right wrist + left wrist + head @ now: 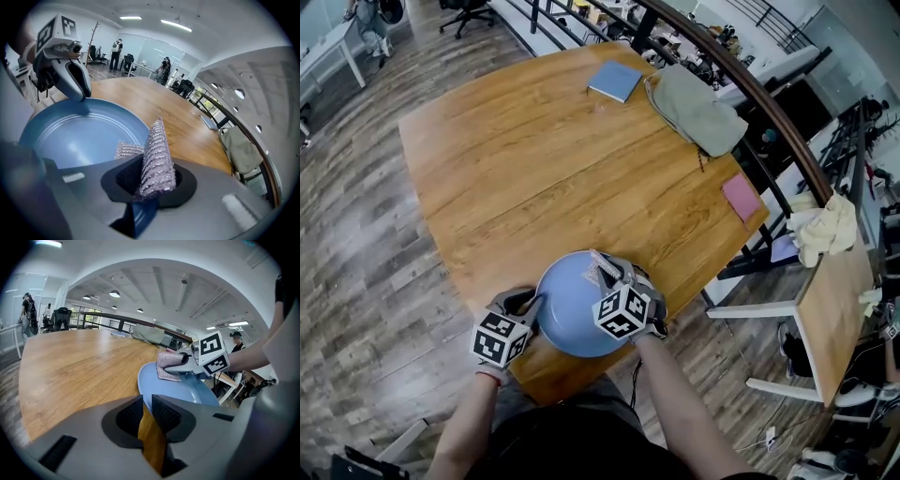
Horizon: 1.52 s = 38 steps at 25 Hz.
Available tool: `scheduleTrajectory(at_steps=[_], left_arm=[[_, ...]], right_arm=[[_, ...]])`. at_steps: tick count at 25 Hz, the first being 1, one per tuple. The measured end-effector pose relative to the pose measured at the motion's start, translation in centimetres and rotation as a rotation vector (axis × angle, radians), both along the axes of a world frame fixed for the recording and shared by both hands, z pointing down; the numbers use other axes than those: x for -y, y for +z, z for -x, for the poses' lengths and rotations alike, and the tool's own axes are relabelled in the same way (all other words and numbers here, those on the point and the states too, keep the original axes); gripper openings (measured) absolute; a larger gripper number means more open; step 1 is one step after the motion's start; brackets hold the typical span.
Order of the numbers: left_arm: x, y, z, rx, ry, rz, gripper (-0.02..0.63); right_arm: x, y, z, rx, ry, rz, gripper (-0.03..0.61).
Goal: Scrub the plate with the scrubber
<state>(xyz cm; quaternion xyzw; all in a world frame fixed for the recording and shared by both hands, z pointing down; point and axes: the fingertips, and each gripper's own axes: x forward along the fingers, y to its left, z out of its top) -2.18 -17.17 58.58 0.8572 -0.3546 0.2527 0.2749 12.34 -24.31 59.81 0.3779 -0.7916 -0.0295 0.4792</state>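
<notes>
A light blue plate (572,309) is held tilted over the near edge of the wooden table (534,159). My left gripper (532,302) is shut on the plate's left rim; in the left gripper view the jaws (146,408) pinch the thin rim of the plate (187,392). My right gripper (614,275) is shut on a silvery-pink mesh scrubber (602,270). That scrubber (157,157) stands folded between the jaws and rests against the far right part of the plate (79,136). The left gripper (75,79) shows at the plate's far rim.
Far across the table lie a blue notebook (615,81), a grey-green bag (698,111) and a pink pad (741,197). A dark railing (750,89) runs behind the table. A second table with a pale cloth (827,230) stands at right.
</notes>
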Motion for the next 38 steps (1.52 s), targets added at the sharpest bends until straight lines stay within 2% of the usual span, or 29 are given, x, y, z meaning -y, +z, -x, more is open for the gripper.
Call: scheduleTrajectory(at_steps=[5,9,14,20,30,38], left_arm=[[-0.6,0.0,-0.2,0.018,0.034,0.034,0.055],[-1.0,0.0,-0.3,-0.001,0.027,0.064,0.055],[-1.2,0.1,-0.1,0.011,0.034,0.061,0.055],[-1.3,-0.1,-0.2,0.013,0.038,0.07,0.055],[-1.3,-0.1,-0.2,0.008,0.049,0.078,0.055],[-1.4,-0.1,-0.3,-0.001,0.054,0.087,0.055]], right_arm=[[-0.6,0.0,-1.8,-0.006,0.058,0.013,0.071],[-1.6,-0.1,-3.2,-0.005,0.096,0.026,0.069],[-3.4,0.0,-4.4,0.029,0.168,0.069,0.069],[-5.8,0.0,-5.6,0.018,0.201,0.131,0.071],[-9.6,0.0,-4.8,0.071,0.233,0.236,0.071],[-11.7,0.0,-3.2,0.129,0.261,0.274,0.071]])
